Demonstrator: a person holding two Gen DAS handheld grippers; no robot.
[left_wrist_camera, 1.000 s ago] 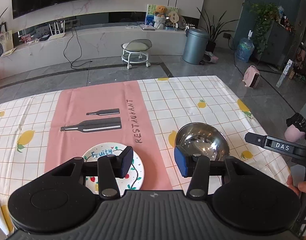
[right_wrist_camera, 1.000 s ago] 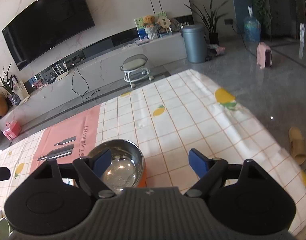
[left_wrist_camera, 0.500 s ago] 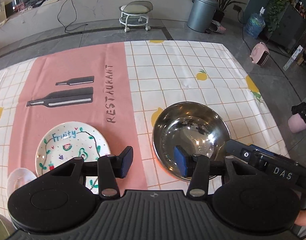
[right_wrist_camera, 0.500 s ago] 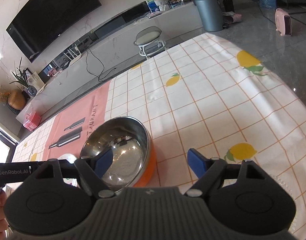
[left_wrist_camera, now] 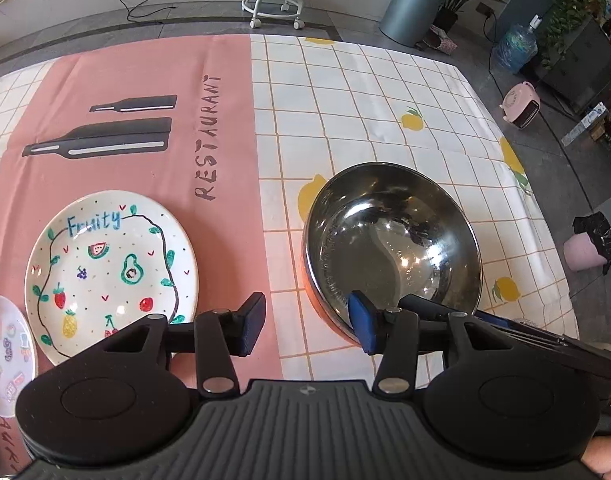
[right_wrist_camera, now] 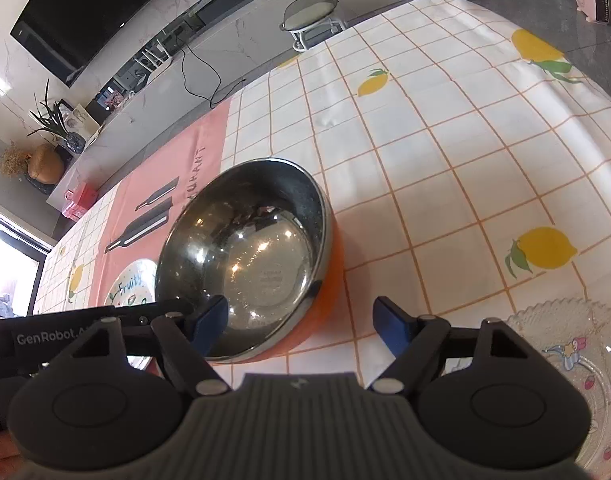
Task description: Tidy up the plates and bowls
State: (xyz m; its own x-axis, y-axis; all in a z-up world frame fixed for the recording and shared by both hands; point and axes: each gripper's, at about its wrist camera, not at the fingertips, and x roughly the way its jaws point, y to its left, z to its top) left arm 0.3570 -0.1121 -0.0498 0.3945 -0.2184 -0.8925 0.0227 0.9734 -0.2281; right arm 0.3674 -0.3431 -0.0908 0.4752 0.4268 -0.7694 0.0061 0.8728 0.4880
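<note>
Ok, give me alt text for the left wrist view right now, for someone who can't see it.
The open left gripper hangs over a tablecloth, its right finger above the near rim of an empty steel bowl. To the left lies a white plate painted with fruit and the word "Fruity", with a smaller plate at the frame's edge. The right gripper reaches in from the right.

"RESTAURANT" is standing on the pink cloth point(left_wrist_camera: 145, 80), "Fruity" on the painted plate point(left_wrist_camera: 109, 272), and "GenRobot" on the left gripper point(right_wrist_camera: 77, 336) body.
</note>
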